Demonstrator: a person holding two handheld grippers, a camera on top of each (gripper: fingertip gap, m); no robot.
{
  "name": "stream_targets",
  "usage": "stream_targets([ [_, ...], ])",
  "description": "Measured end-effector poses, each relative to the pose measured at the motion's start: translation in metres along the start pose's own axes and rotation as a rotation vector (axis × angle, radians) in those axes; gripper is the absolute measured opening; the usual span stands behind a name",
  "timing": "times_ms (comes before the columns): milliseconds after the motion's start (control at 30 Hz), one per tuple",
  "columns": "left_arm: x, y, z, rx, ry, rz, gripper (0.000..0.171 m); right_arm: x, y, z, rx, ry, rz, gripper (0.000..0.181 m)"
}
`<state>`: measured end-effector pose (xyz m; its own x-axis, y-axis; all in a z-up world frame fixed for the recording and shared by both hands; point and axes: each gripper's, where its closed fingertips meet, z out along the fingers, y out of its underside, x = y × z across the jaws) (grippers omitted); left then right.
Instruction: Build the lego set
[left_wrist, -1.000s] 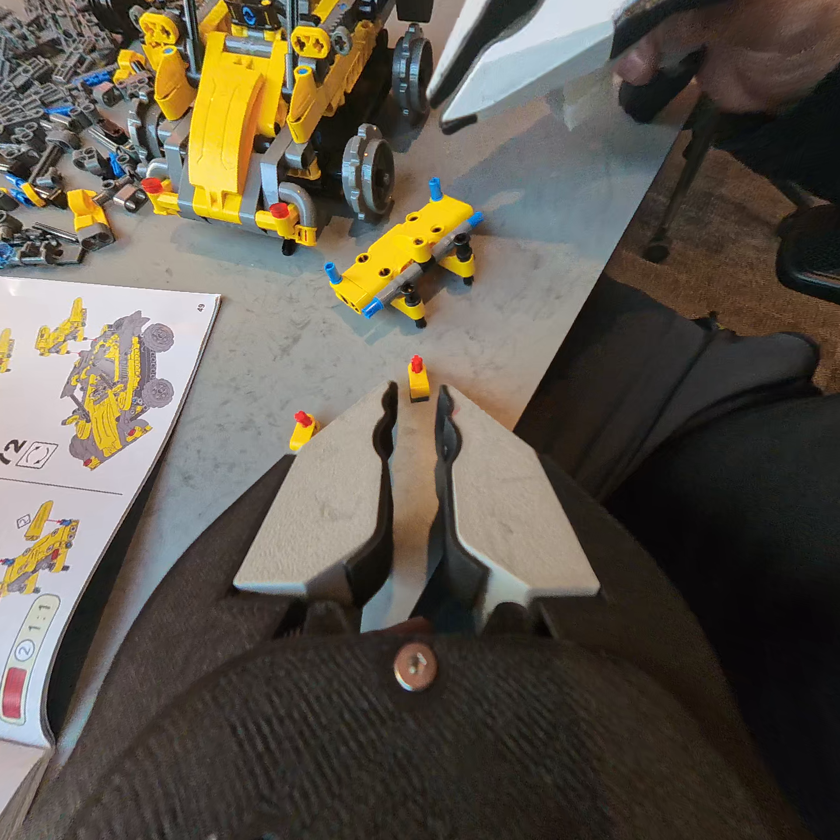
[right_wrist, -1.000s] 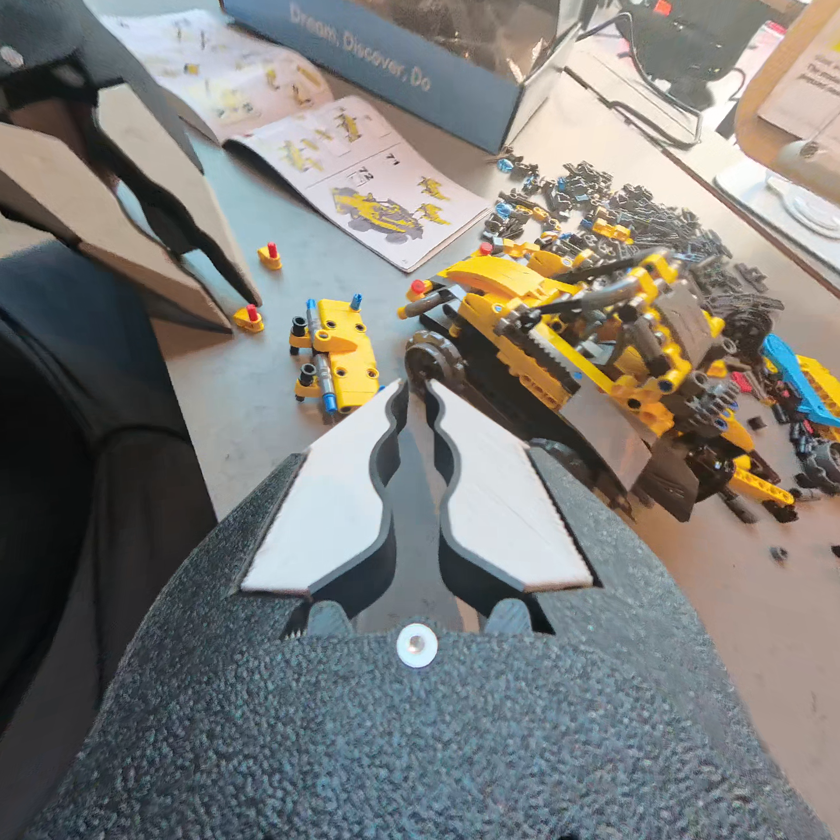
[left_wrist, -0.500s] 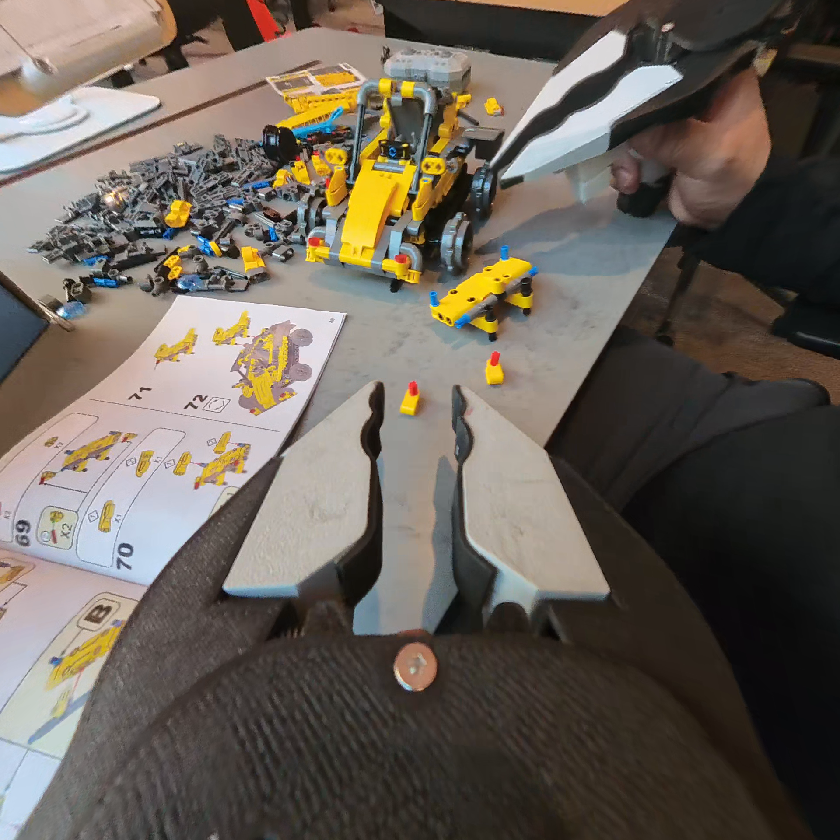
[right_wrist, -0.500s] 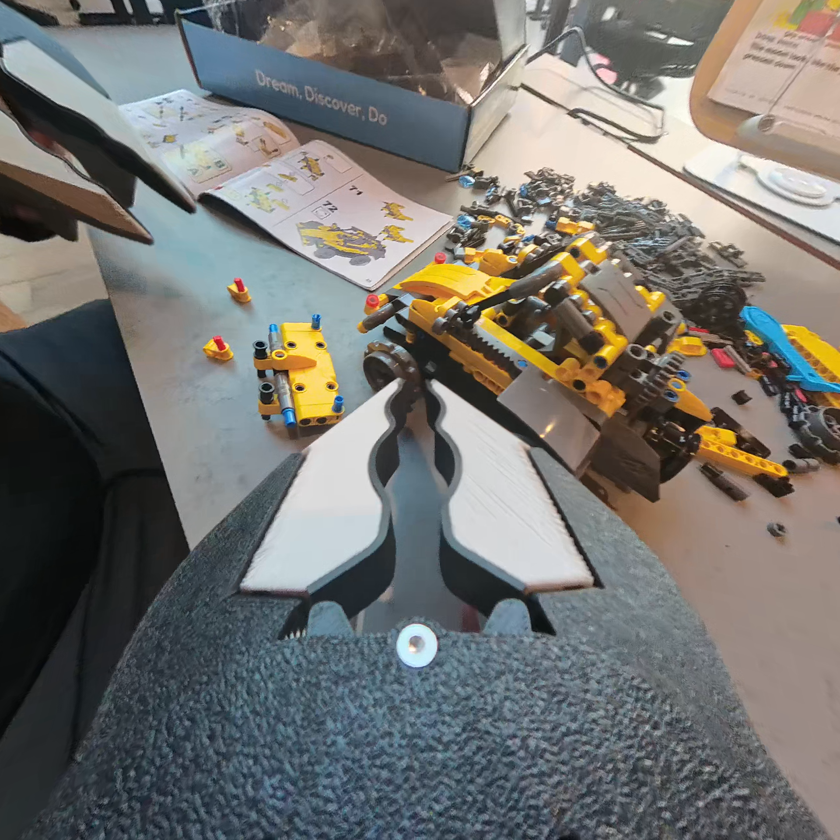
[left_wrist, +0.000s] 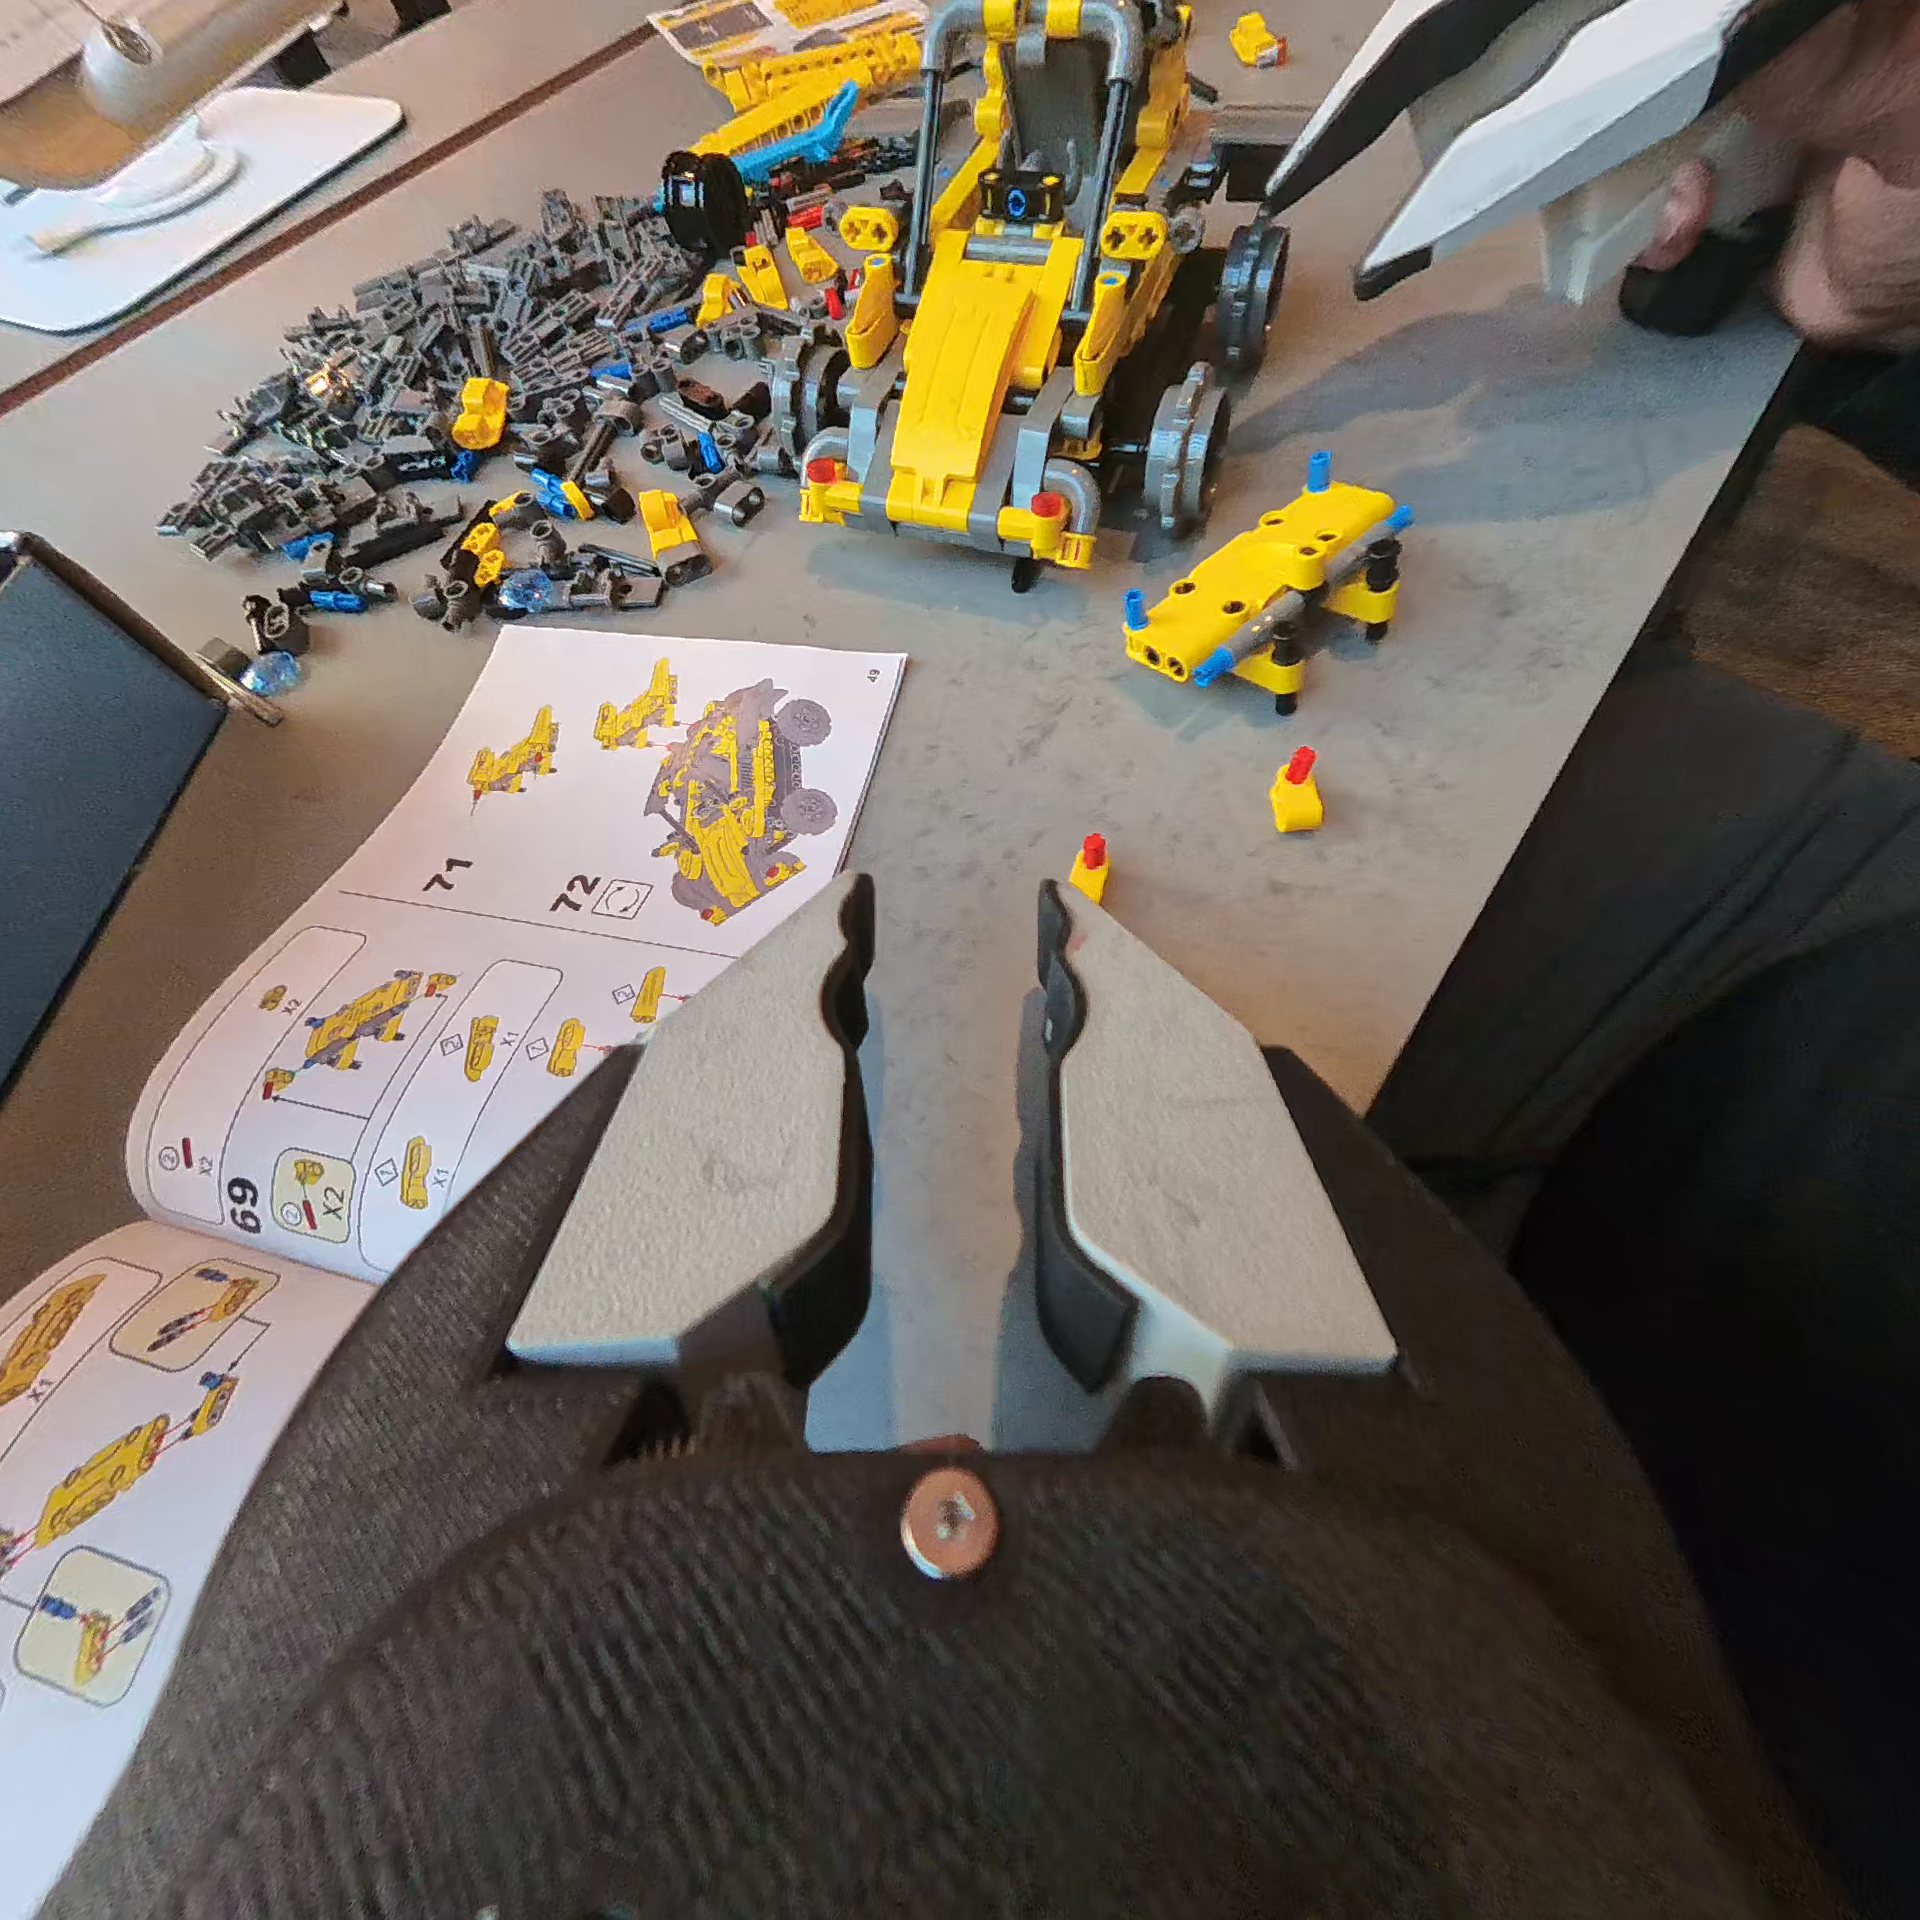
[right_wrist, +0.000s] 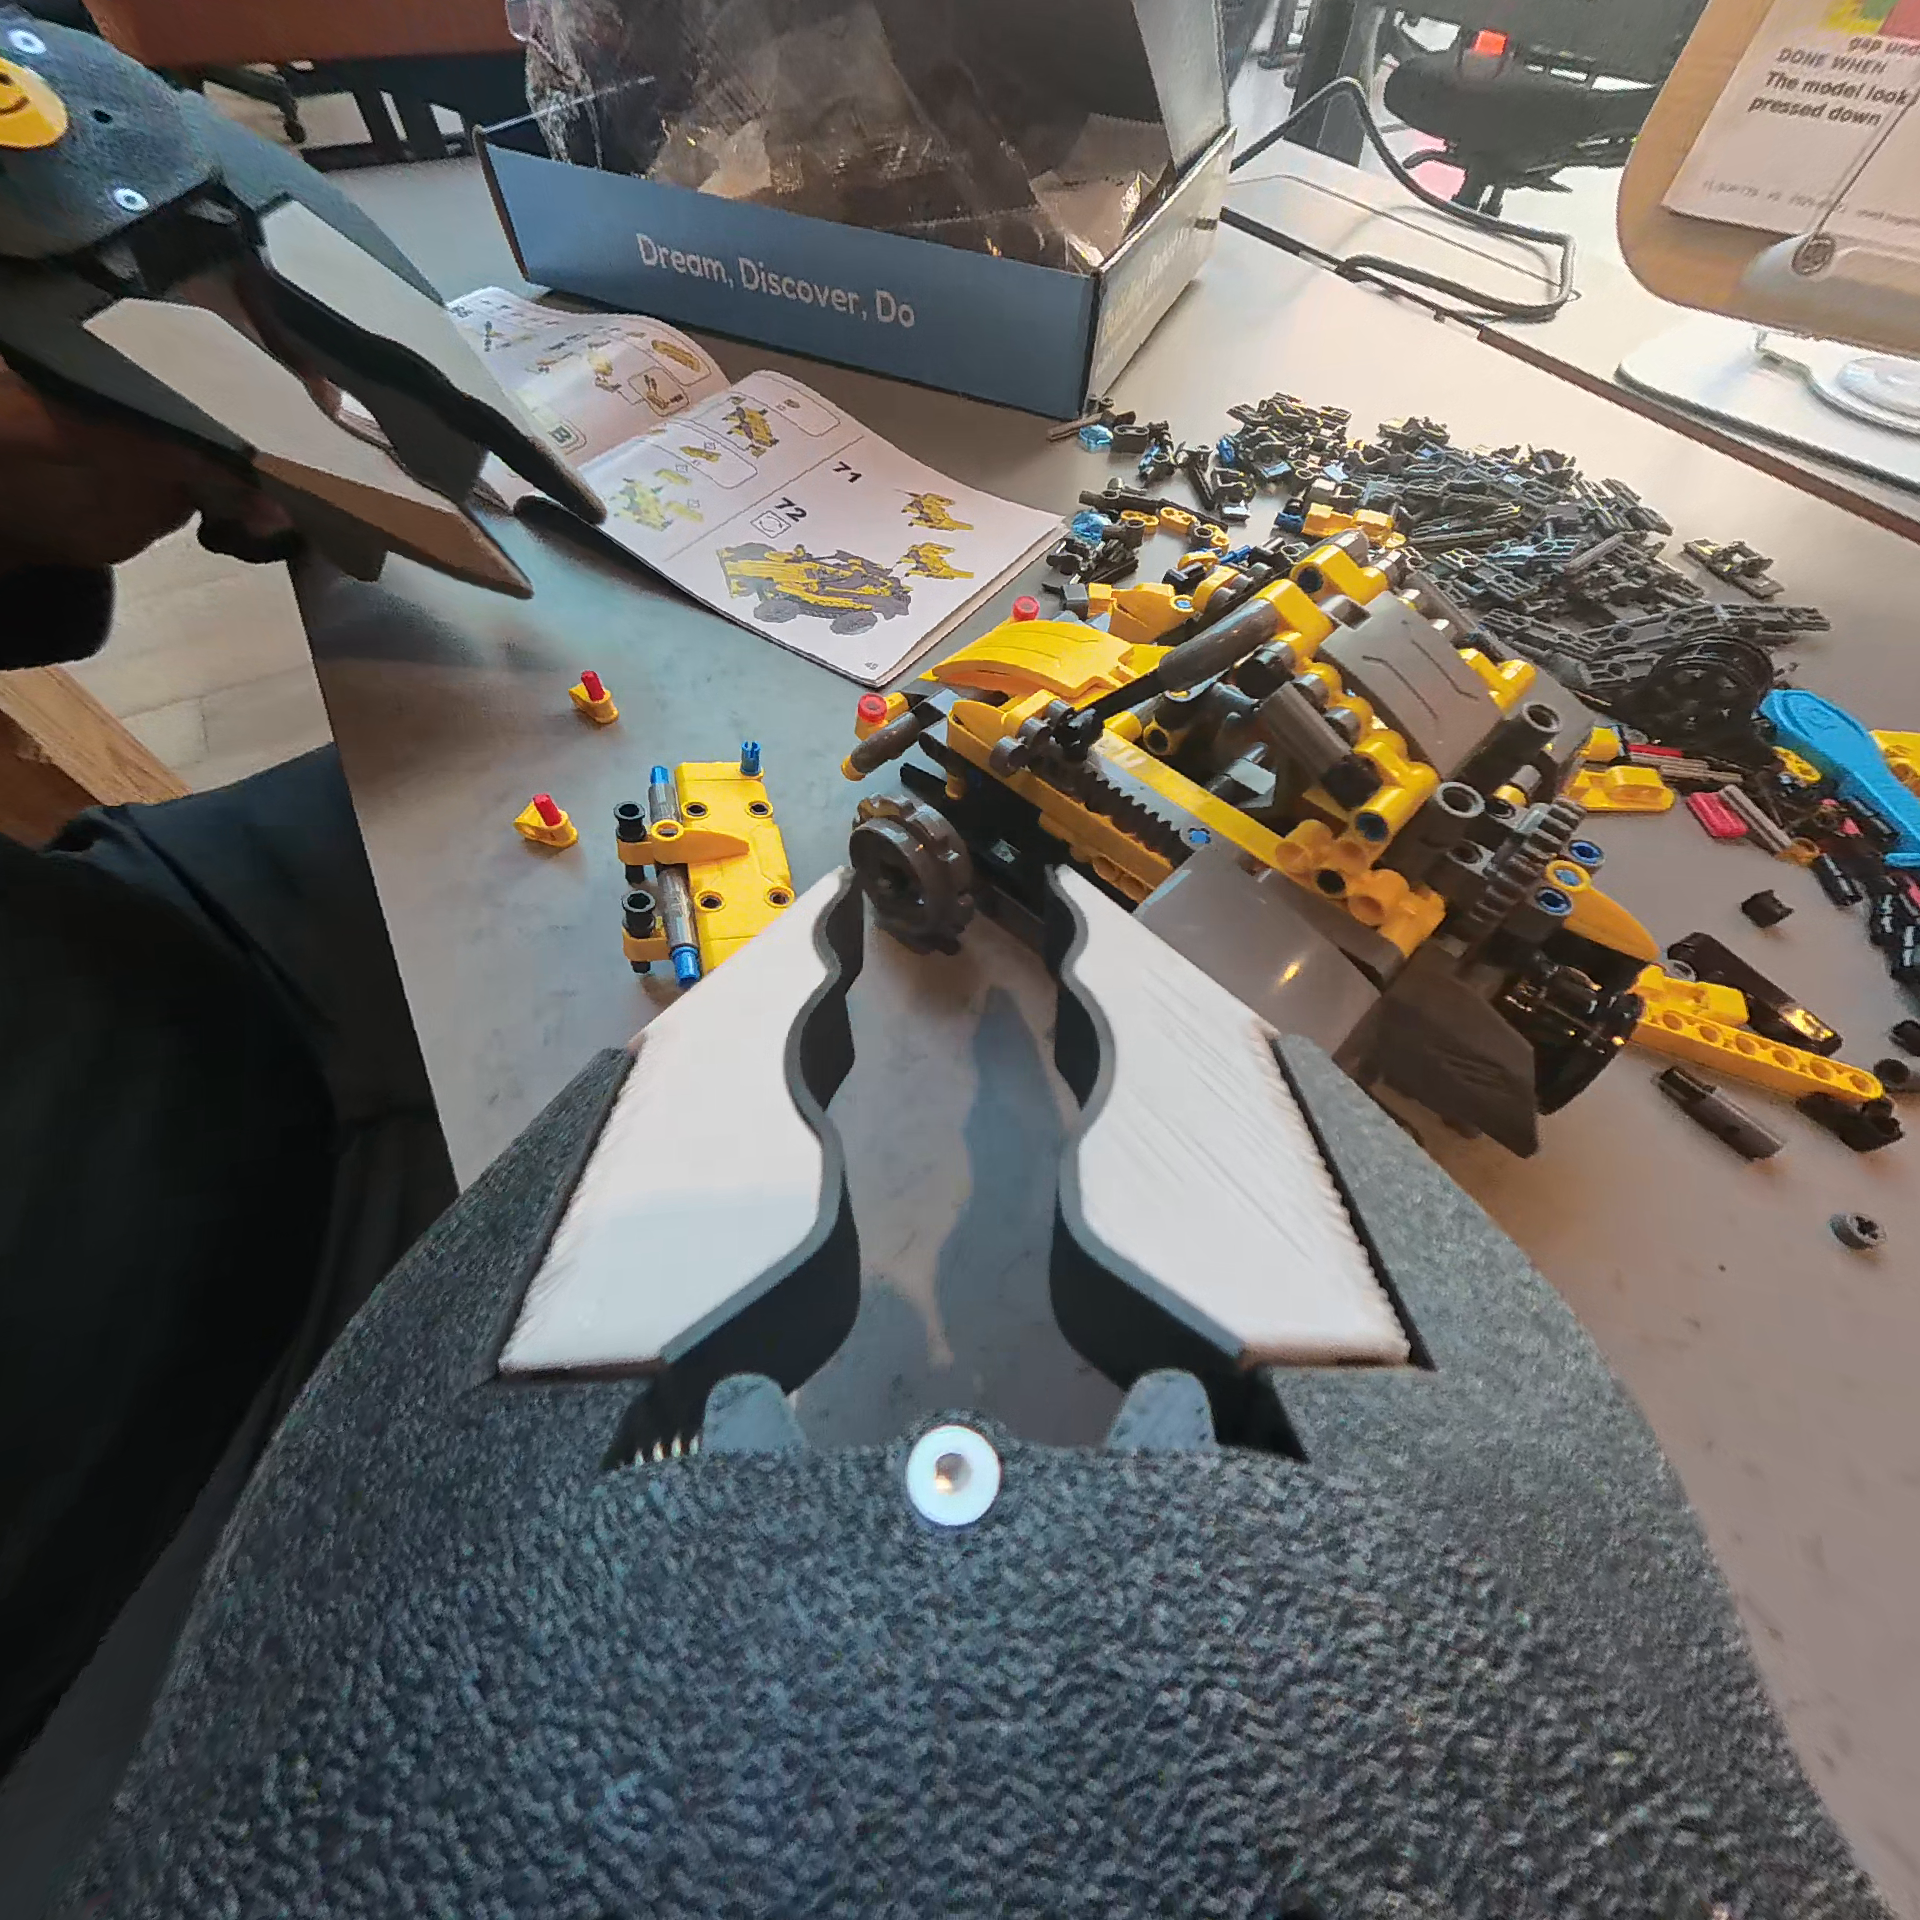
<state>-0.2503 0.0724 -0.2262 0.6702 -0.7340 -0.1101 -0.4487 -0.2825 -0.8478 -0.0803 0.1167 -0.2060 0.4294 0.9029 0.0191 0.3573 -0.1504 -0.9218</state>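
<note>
Left gripper (left_wrist: 951, 904) stands parted and empty above the grey table (left_wrist: 1455, 436), nearest a small yellow piece with a red peg (left_wrist: 1089, 869). Right gripper (right_wrist: 951, 894) likewise parted and empty, nearest the yellow vehicle model's (right_wrist: 1247, 790) dark wheel (right_wrist: 914, 862), the yellow sub-assembly (right_wrist: 717, 852) just beside its left finger.

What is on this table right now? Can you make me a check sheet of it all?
Surface: grey table, scuffed, with its edge to the right.
Things: yellow vehicle model, upright; small yellow block assembly lying beside it; two tiny yellow pieces with red pegs lying apart.
Clutter: pile of loose grey and black parts; open instruction booklet; blue cardboard box with a plastic bag inside.
Grippers: left gripper open, empty, above the table near one red-pegged piece; right gripper open, empty, close to the model's wheel.
Cables: black cable behind the box.
Surroundings: lamp base; black chair.
</note>
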Motion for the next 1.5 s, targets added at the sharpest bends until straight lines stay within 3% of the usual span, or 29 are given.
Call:
stream_targets([
  [200, -0.001, 0.003, 0.003, -0.023, 0.036, -0.058, 0.028, -0.004, -0.001, -0.001, 0.007, -0.029, -0.001, 0.036],
  [500, 0.007, 0.009, 0.004, -0.046, -0.007, 0.05, 0.025, -0.017, -0.002, -0.001, 0.018, -0.085, -0.048, 0.042],
  [667, 0.008, 0.019, 0.004, -0.053, -0.037, 0.028, 0.023, -0.031, 0.011, 0.011, -0.085, -0.122, -0.13, 0.045],
  [767, 0.004, 0.012, -0.002, 0.016, -0.09, 0.044, 0.014, -0.032, 0.013, 0.014, -0.106, -0.118, -0.146, 0.046],
  [967, 0.008, 0.013, 0.002, -0.035, -0.061, 0.006, 0.048, -0.026, 0.009, 0.013, -0.083, -0.092, -0.125, 0.07],
  [1133, -0.004, -0.003, -0.003, 0.005, -0.081, -0.002, 0.044, -0.026, 0.009, 0.013, -0.077, -0.061, -0.158, 0.072],
  [1300, -0.028, 0.004, -0.01, -0.043, -0.101, -0.026, 0.059, -0.021, 0.001, 0.007, -0.021, -0.05, -0.126, 0.079],
  [1500, -0.032, 0.001, -0.021, -0.006, -0.074, -0.101, 0.044, -0.013, -0.006, 0.004, 0.025, -0.019, -0.098, 0.087],
])
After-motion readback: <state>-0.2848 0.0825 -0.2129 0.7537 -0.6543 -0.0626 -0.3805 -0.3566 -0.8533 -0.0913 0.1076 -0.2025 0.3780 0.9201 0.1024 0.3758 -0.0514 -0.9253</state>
